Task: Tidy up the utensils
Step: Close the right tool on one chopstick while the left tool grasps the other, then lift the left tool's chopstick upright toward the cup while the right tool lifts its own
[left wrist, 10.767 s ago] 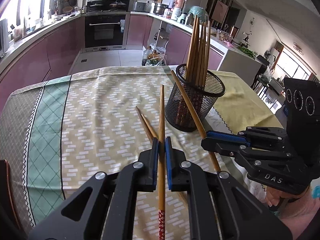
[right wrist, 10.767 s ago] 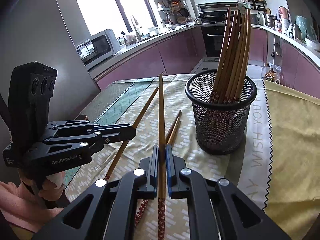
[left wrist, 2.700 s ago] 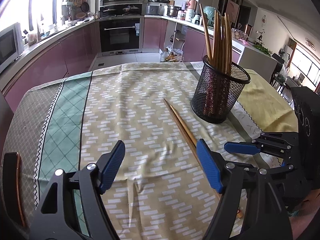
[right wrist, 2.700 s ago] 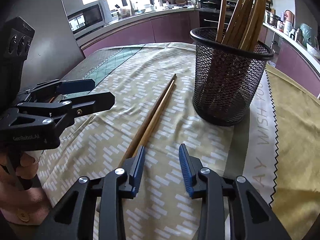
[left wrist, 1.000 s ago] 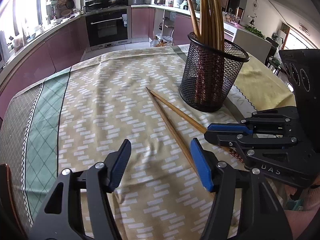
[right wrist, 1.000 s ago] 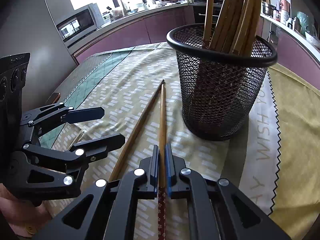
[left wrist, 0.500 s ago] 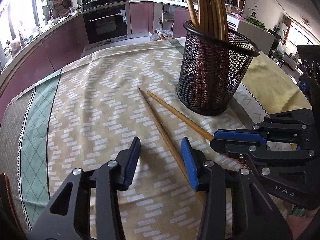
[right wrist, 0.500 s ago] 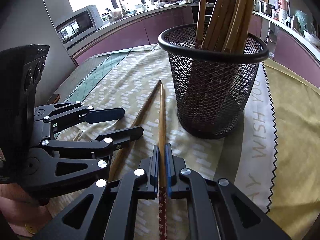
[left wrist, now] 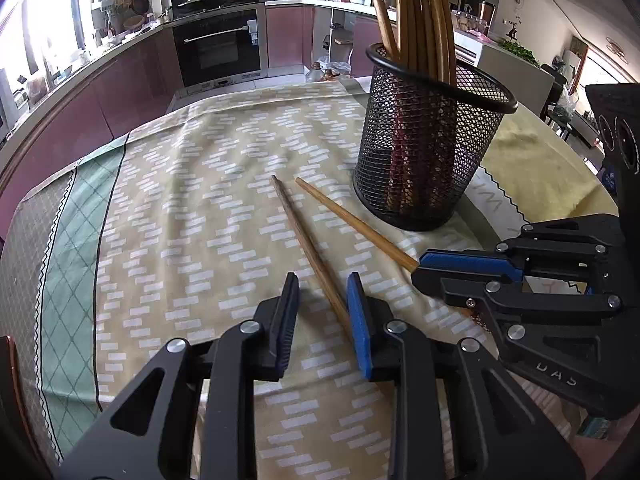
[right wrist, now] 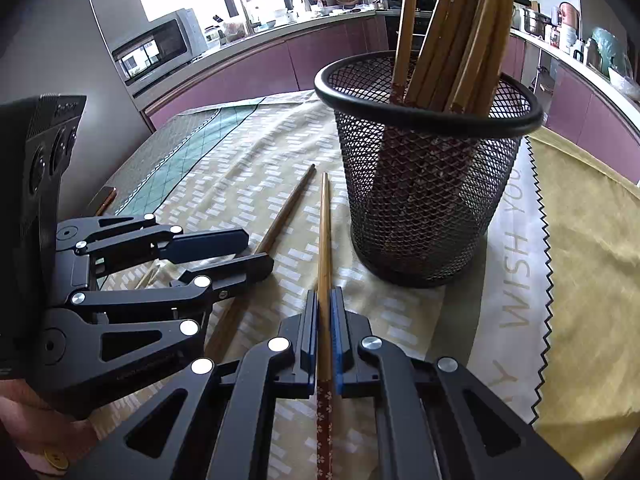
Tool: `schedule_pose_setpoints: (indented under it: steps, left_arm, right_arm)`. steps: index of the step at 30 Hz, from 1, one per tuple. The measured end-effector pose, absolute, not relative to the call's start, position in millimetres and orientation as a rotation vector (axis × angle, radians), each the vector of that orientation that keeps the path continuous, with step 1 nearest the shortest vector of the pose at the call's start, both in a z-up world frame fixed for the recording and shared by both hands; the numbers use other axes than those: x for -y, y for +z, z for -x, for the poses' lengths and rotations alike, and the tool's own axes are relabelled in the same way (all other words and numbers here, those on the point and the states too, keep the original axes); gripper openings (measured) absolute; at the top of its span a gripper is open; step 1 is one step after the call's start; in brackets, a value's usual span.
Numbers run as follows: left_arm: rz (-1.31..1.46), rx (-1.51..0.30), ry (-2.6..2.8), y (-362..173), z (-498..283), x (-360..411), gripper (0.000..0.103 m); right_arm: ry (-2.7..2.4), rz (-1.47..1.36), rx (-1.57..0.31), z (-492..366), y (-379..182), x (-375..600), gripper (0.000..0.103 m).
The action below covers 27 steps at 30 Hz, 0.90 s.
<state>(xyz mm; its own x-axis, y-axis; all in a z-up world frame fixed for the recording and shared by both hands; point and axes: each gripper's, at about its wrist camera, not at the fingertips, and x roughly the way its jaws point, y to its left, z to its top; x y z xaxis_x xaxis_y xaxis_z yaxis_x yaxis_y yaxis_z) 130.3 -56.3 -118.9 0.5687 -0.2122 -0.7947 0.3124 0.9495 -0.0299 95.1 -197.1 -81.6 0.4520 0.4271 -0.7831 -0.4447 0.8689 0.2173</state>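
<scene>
the left gripper (left wrist: 322, 300) has its two blue pads a little apart and its jaws are closing. a dark brown chopstick (left wrist: 306, 246) lies on the cloth between them. it sits close against the right pad, but the pads do not squeeze it yet. the near end of this stick goes under the gripper and is hidden.

the right gripper (right wrist: 325, 320) is clamped tight on a lighter chopstick (right wrist: 325, 232). the stick runs straight out from between the pads. its far tip lies near the foot of the black mesh cup (right wrist: 424, 184). its near end has a red flower pattern and is cut off at the bottom of the picture.

the two sticks lie side by side on the yellow patterned tablecloth (left wrist: 192, 216), tips close together, near ends spread apart. the mesh cup stands upright just beside them and holds a bunch of chopsticks (right wrist: 452, 40). their tops are cut off by the top edge, and they crowd too close to count.

a bit of a pink sleeve (right wrist: 48, 444) shows low in the right wrist view. behind the table is a kitchen with an oven (left wrist: 220, 46) and a microwave (right wrist: 156, 46). the things on the far counter are too small to make out.
</scene>
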Motion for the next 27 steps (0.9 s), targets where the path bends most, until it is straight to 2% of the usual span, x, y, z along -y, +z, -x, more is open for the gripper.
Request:
schedule_pose_setpoints:
  steps: [6,17,23,27]
  left_arm:
    - [-0.075,-0.921,-0.305,-115.7,-123.7,48.0,0.011]
    - [-0.067,-0.932,-0.330,-112.4,-104.5,39.4,0.007]
    - [-0.075,-0.930,-0.332,-110.3,-102.9,38.8,0.008]
    - [-0.084,-0.938,-0.317,-112.4,-106.9,38.9,0.021]
  right_arm:
    - [0.554,-0.040,-0.957,-93.0,-77.0,207.5,0.005]
    - [0.615,-0.076,-0.940,-83.4,-66.9,208.4,0.005]
    - [0.629,-0.079,-0.940,-81.4,-66.9,208.4,0.005]
    - [0.628,-0.079,-0.943,-80.8,-68.5,207.2,0.005]
